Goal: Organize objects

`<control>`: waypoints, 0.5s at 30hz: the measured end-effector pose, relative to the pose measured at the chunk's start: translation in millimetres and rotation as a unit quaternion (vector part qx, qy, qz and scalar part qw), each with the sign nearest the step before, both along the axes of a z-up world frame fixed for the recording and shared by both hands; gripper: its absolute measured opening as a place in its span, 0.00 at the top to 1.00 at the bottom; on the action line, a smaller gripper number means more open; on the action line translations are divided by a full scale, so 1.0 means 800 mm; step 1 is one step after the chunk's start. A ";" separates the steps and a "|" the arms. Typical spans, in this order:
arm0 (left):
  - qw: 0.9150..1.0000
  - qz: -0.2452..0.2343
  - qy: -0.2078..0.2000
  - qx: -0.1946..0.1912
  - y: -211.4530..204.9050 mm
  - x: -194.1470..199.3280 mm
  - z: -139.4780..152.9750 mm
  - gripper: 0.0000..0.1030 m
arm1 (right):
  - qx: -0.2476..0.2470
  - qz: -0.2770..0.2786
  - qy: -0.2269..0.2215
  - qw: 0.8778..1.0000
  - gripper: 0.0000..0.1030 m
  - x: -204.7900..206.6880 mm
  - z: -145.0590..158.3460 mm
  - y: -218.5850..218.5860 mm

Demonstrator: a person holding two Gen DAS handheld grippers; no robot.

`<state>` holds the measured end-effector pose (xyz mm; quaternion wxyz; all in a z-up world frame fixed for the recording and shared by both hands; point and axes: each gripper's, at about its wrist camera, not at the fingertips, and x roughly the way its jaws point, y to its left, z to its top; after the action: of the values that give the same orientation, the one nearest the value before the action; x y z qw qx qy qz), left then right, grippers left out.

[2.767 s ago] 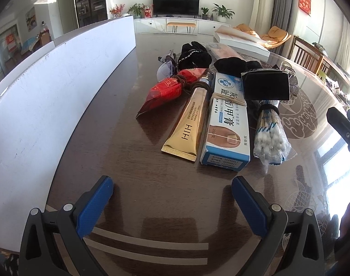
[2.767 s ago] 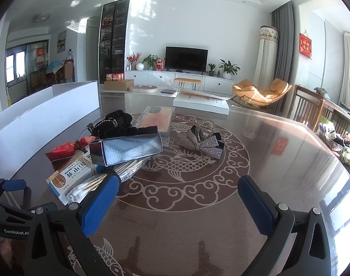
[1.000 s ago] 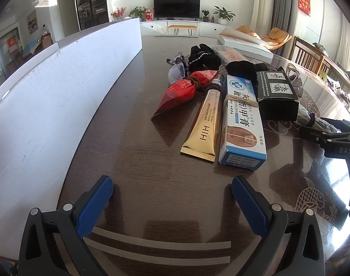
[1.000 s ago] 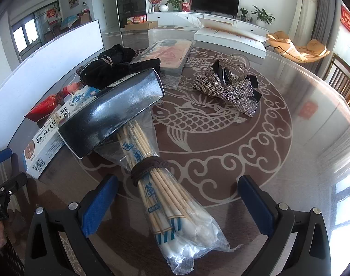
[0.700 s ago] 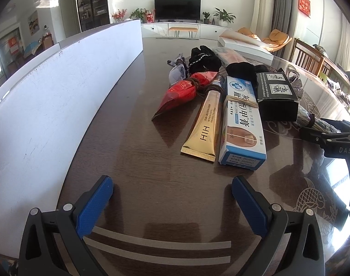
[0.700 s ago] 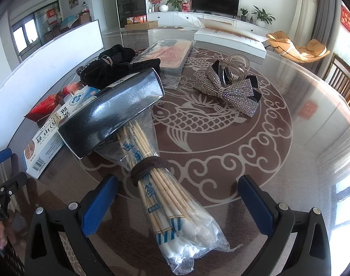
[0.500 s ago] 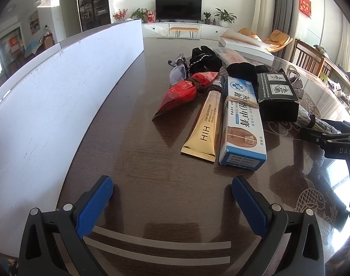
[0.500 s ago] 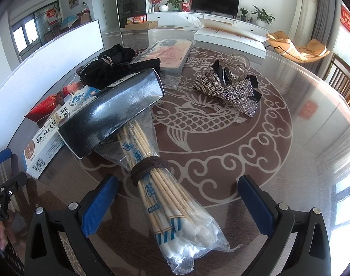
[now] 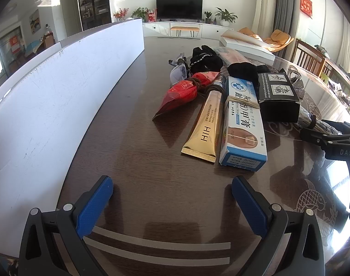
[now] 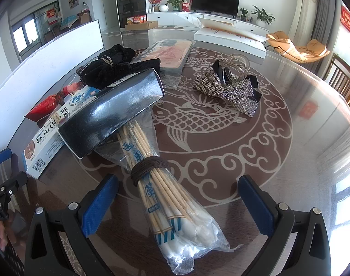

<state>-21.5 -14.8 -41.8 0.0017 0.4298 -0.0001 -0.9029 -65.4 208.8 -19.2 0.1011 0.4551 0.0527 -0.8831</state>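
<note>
A: Left wrist view, left to right: red pouch [image 9: 183,92] mid-frame, gold tube [image 9: 206,126] marked "HIH", blue-white box [image 9: 242,124] with Chinese print and "20g", black box [image 9: 278,96] at right. All lie on the table [image 9: 140,161].

B: We see the left gripper [image 9: 172,197] at the bottom, jaws wide, nothing between.

A: Right wrist view: "DAS" shows on the other tool at right edge. Swab bag [image 10: 165,197] lies lower centre between the right gripper [image 10: 178,195] jaws, wide, untouched; rhinestone bow [image 10: 230,87] upper right.
</note>
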 end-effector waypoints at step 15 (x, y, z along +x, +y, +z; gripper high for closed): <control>1.000 0.001 -0.002 -0.001 0.001 0.000 0.001 0.00 | 0.000 0.000 0.000 1.000 0.00 0.000 0.000 0.000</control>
<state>-21.6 -14.2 -41.4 0.0032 0.4318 -0.0006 -0.9020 -65.4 209.0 -19.4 0.1012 0.4550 0.0526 -0.8832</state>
